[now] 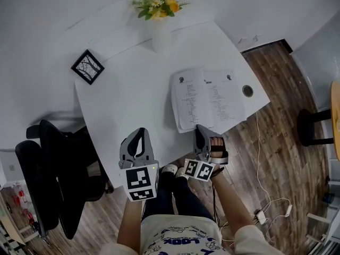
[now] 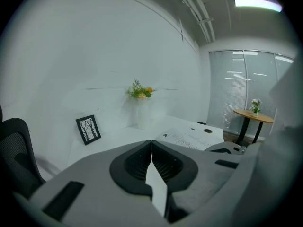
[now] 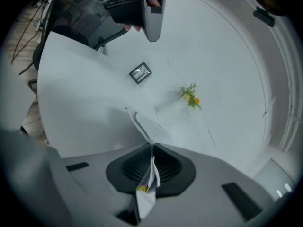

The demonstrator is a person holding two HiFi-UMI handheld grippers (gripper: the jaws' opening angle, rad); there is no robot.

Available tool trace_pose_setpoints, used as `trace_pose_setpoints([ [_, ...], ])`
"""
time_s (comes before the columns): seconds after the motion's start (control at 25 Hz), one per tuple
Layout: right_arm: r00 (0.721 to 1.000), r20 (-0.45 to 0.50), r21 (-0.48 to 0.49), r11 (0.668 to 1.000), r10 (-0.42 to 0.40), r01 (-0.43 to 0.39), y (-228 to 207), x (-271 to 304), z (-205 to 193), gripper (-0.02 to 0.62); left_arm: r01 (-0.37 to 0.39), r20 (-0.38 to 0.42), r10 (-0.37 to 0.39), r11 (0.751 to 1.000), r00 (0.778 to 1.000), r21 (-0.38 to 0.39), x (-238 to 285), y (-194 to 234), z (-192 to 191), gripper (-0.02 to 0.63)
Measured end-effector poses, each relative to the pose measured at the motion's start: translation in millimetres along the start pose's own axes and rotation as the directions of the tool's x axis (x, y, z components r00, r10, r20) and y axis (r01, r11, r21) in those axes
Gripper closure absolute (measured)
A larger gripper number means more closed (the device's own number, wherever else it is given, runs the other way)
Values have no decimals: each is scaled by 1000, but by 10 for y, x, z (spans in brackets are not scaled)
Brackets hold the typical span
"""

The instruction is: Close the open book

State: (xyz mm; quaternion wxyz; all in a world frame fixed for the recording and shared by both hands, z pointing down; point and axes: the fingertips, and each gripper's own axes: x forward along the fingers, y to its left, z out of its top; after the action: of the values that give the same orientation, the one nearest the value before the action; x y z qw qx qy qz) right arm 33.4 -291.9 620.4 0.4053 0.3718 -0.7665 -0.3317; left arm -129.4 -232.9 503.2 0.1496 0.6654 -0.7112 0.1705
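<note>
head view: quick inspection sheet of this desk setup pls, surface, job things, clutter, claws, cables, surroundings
surface: white table, no spills seen
job's things: open white book with printed pages, by the front right edge, not yet closed
clutter: black-framed tree picture; white vase of yellow flowers; dark round grommet beside the book
grippers: left claw shut, empty; right claw shut on the book's near page edges
cables: white cable on the floor, white power strip
surroundings: brown wood floor; black office chair at left
</note>
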Motion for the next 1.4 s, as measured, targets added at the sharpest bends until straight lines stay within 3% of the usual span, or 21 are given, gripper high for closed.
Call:
trace_pose_setpoints([
  [0.32, 997, -39, 139, 988, -64, 69, -352, -82, -150, 558, 57, 29, -58, 998, 998, 16, 127, -259, 198, 582],
  [0.64, 990, -107, 292, 949, -92, 120, -635, -113, -406, 560, 106, 62, -108, 994, 992, 41, 242, -483, 434, 581],
  [1.2, 967, -245, 615, 760, -69, 210, -955, -8, -914, 560, 152, 73, -155, 987, 985, 46, 436, -804, 635, 581],
  [1.4, 952, -304, 737, 627, -29, 255, -963, 68, -1231, 560, 159, 69, -162, 986, 984, 43, 497, -923, 660, 581],
])
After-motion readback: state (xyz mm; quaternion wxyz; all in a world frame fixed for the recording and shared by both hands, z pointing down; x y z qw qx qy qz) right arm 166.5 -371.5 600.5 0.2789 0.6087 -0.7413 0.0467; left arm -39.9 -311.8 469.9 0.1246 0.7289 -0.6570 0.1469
